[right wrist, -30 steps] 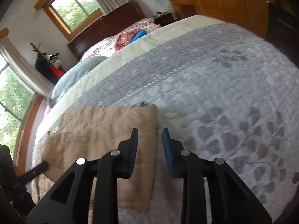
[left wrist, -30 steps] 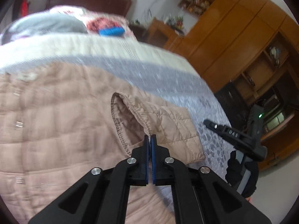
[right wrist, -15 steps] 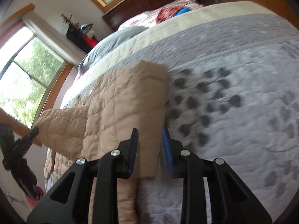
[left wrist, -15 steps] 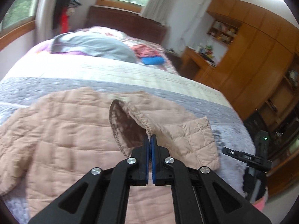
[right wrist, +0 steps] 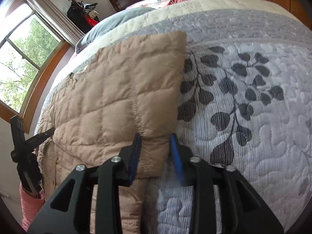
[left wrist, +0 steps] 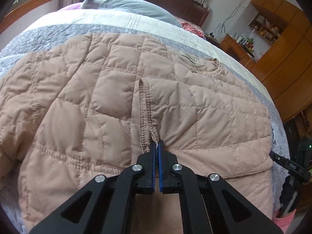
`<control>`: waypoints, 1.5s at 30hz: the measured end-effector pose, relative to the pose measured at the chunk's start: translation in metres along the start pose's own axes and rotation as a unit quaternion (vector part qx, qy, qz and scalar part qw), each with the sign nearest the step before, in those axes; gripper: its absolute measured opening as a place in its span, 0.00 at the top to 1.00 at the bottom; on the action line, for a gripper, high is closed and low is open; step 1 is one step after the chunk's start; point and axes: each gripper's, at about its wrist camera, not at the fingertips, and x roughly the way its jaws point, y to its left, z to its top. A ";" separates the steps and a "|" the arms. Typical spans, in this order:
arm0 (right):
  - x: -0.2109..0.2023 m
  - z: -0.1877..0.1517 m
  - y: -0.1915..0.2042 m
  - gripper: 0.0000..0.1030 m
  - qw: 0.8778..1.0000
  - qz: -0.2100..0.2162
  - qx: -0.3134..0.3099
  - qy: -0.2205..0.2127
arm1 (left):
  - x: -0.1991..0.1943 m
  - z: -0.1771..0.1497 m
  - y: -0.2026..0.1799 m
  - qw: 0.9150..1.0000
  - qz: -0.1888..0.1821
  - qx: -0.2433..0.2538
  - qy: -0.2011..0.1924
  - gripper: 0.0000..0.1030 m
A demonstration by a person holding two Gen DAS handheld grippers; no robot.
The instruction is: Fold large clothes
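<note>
The beige quilted jacket (left wrist: 120, 101) lies spread on the grey bedspread (right wrist: 253, 117), one sleeve folded onto it. The left gripper (left wrist: 156, 146) is pressed together, pinching the sleeve's cuff edge. The right gripper (right wrist: 155, 140) has just been opening; its pads straddle the jacket's folded edge, beside the bedspread's leaf print.

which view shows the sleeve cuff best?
Left wrist: the cuff sits centre frame, ribbed edge clear, pinched by the left gripper. Right wrist shows only the jacket's folded panel; no cuff visible.
</note>
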 end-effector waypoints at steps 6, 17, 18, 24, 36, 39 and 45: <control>-0.026 0.004 0.001 0.67 1.000 0.006 0.001 -0.016 | -0.021 0.004 0.010 0.999 0.005 -0.033 -0.007 0.83; -0.024 0.015 0.099 0.66 0.999 0.000 -0.046 0.014 | -0.066 0.001 -0.049 0.999 0.002 0.016 -0.051 0.77; -0.017 0.014 0.105 0.67 0.999 -0.007 -0.049 0.020 | -0.056 -0.001 -0.058 0.999 0.002 0.023 -0.041 0.77; 0.024 0.010 0.107 0.68 0.996 -0.059 -0.046 0.050 | 0.002 -0.007 -0.056 0.999 0.034 0.033 0.017 0.78; 0.026 -0.012 0.113 0.68 0.989 -0.116 -0.089 0.015 | 0.014 -0.015 -0.045 0.998 0.027 0.052 0.001 0.84; -0.003 -0.012 0.111 0.61 0.994 -0.063 -0.089 -0.003 | -0.006 -0.012 -0.042 1.000 0.006 0.027 0.007 0.68; -0.064 -0.027 0.087 0.47 0.993 -0.066 -0.094 -0.035 | -0.081 -0.025 0.013 0.999 0.030 0.001 -0.044 0.41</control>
